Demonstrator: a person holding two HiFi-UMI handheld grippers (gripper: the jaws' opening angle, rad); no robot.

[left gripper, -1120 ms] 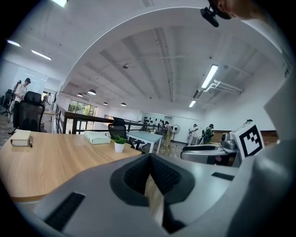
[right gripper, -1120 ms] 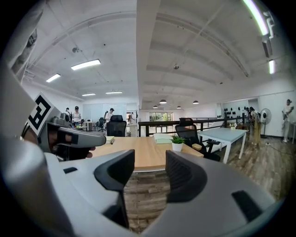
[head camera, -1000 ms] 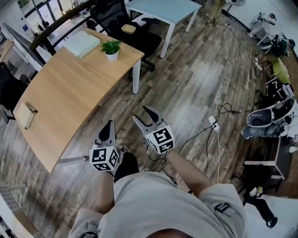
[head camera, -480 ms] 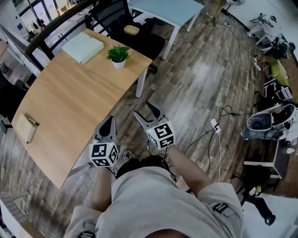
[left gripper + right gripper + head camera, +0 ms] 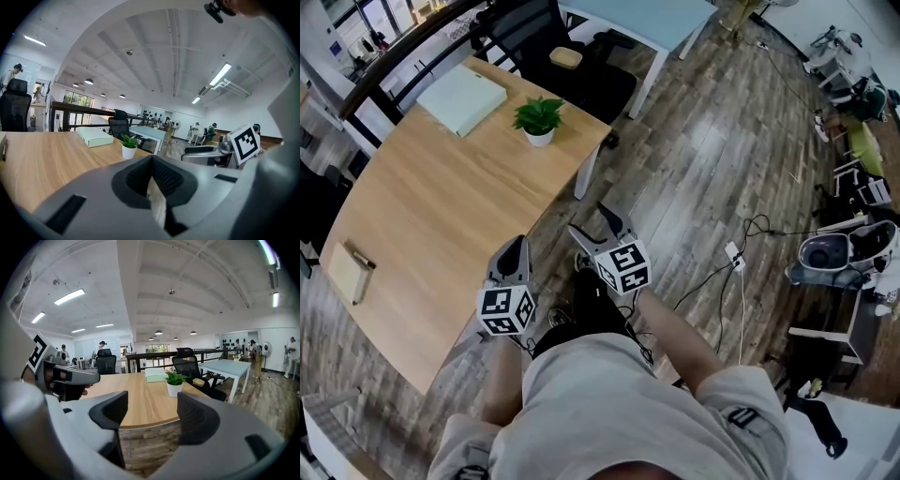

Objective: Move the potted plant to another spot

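The potted plant (image 5: 538, 120), green leaves in a small white pot, stands upright near the far right corner of the curved wooden desk (image 5: 441, 206); it also shows as the potted plant (image 5: 129, 146) and the potted plant (image 5: 175, 384). Both grippers hang in the air short of the desk's near edge, well away from the plant. My left gripper (image 5: 514, 248) is shut with nothing in it, its pads meeting in the left gripper view (image 5: 151, 159). My right gripper (image 5: 598, 225) is open and empty (image 5: 152, 411); its jaws have just been opening.
A mint-green box (image 5: 466, 97) lies behind the plant, and a small tan notebook (image 5: 349, 272) sits at the desk's left end. A black office chair (image 5: 553, 47) and a light blue table (image 5: 647, 14) stand beyond. Cables and a power strip (image 5: 731, 248) lie on the wooden floor to the right.
The person has stepped toward the desk, so both grippers have come closer to its near edge. The plant has not moved on the desk.
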